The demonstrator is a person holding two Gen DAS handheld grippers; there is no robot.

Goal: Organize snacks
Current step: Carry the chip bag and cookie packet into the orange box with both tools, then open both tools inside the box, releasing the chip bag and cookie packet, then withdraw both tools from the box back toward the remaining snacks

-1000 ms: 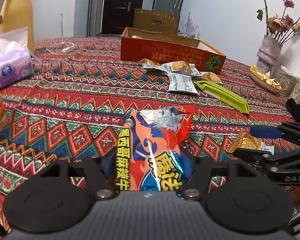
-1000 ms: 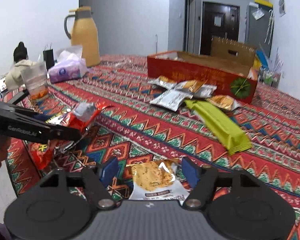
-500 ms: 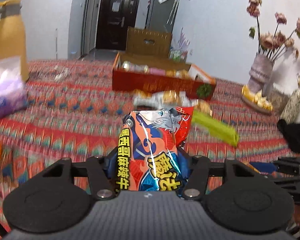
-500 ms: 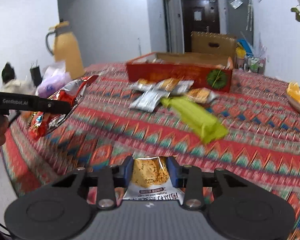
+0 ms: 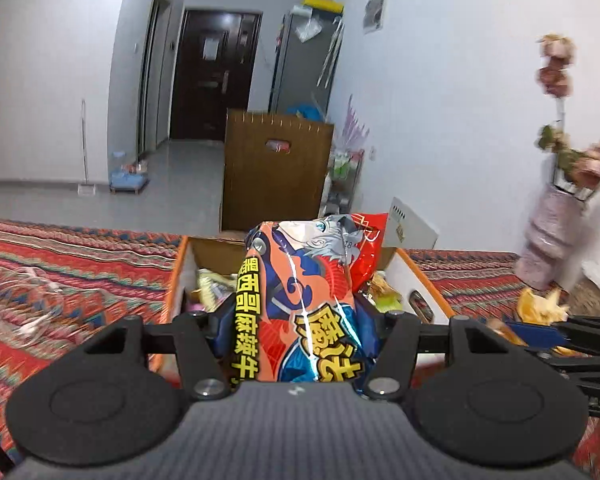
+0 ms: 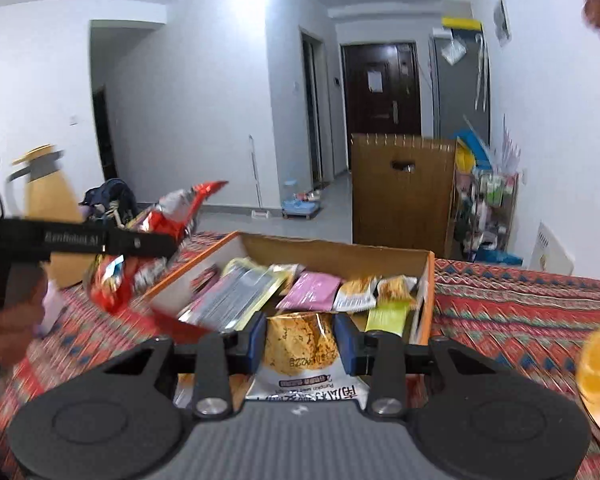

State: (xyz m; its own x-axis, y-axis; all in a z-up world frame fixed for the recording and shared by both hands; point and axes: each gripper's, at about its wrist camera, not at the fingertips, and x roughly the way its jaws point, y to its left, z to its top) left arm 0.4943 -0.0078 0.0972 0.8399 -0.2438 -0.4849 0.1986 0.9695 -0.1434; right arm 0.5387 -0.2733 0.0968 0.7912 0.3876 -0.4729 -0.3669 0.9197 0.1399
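A: What is the left gripper [image 5: 296, 320] holding?

B: It is clamping a big orange and blue snack bag [image 5: 304, 304] between its pads. The bag is standing up past the fingertips, and the open cardboard box [image 5: 178, 264] is sitting just beyond it on the patterned tablecloth [image 5: 60, 260].

A: And the right gripper [image 6: 300, 344]?

B: Its jaws are squeezing a small cracker packet [image 6: 300, 346], with the blue pads [image 6: 256, 340] pressing both sides. The box [image 6: 426, 300] is lying straight ahead of it, holding a pink packet [image 6: 312, 290], a silver one [image 6: 232, 300] and other snacks.

A: Where is the left gripper from there?

B: It is showing off to the left, carrying its red-edged bag beside the box's left wall.
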